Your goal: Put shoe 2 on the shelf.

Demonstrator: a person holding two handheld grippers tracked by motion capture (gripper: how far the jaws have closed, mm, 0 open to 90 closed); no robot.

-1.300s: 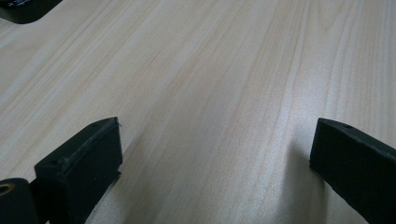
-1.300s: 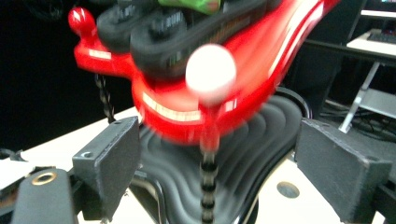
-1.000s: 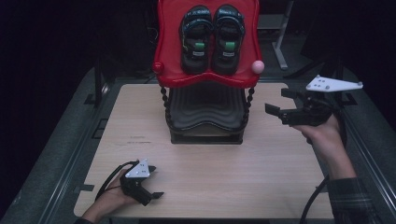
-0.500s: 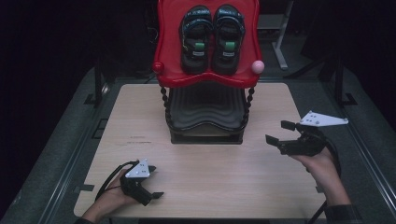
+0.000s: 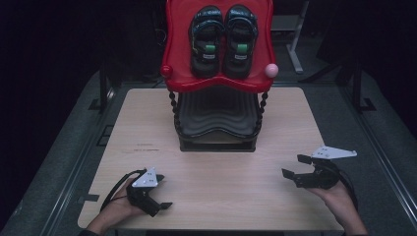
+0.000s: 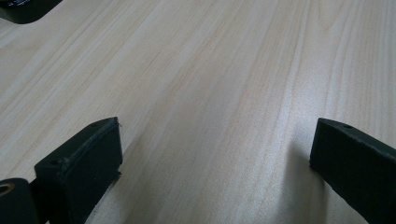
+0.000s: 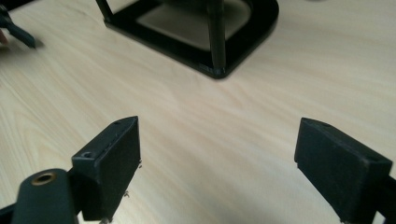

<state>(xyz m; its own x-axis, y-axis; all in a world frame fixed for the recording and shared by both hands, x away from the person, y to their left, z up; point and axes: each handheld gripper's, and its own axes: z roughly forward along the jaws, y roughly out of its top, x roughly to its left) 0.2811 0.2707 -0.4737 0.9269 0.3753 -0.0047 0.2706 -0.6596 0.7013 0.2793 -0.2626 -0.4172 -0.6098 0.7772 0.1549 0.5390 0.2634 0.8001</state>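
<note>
A red shoe rack stands at the middle of the wooden table. A pair of black sandals lies on its top shelf, above a black wavy lower shelf. My left gripper rests on the table at the front left, held by a hand. Its jaws stand open over bare wood. My right gripper sits low over the table at the front right, pointing left. Its jaws are open too, with nothing between them. The rack's black base lies ahead of it.
A corner of the rack's base shows at the top left of the left gripper view. The left gripper's tip shows far off in the right gripper view. Dark floor and metal rails surround the table.
My right gripper has come down from beside the rack at the right to low over the table's front right, still open. The left gripper has stayed put.
</note>
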